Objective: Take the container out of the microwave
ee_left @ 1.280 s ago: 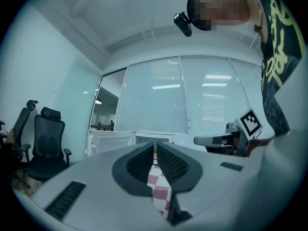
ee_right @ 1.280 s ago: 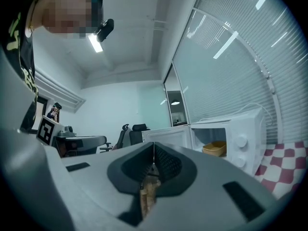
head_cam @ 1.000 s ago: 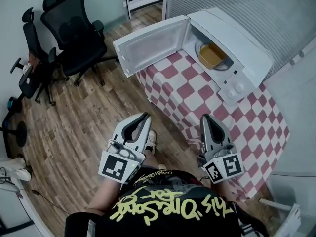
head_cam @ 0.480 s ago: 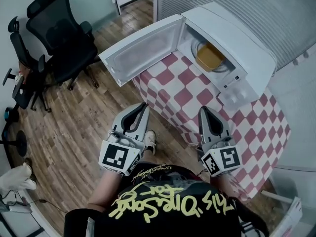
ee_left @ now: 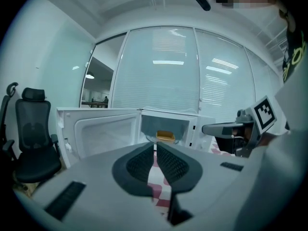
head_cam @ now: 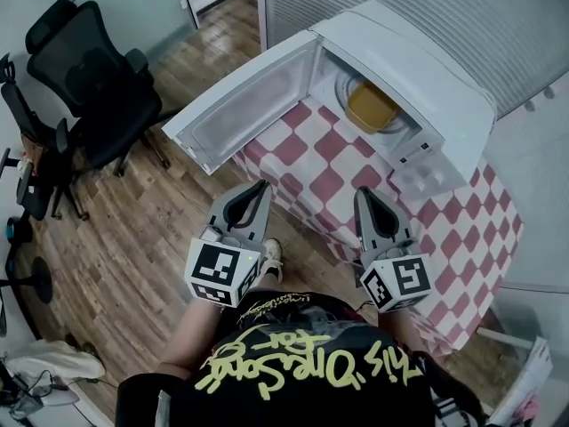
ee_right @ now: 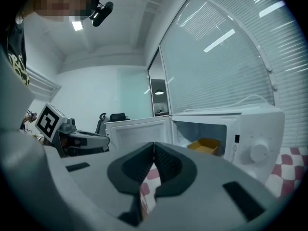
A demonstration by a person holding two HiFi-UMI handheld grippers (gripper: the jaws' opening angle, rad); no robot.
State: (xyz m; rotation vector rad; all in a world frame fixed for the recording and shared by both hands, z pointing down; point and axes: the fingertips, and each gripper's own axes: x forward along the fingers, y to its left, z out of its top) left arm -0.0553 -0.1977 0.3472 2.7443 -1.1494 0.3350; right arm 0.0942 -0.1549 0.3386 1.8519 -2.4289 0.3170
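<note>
Left gripper (head_cam: 260, 188) and right gripper (head_cam: 365, 194) had jaws closed, empty. Shallow yellow container (head_cam: 370, 106) sat inside the open microwave (head_cam: 418, 60) at the far edge of the checked table (head_cam: 329, 181). Both grippers stood nearer it than a second earlier. Wooden floor (head_cam: 133, 229) and black office chairs (head_cam: 98, 78) lay leftward.

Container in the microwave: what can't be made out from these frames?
- Container: contents and lid, if any; too small in all three views.
- Microwave dial markings: too small and blurred in the head view and right gripper view.
- Table under the checkered cloth: fully covered by it in the head view.
</note>
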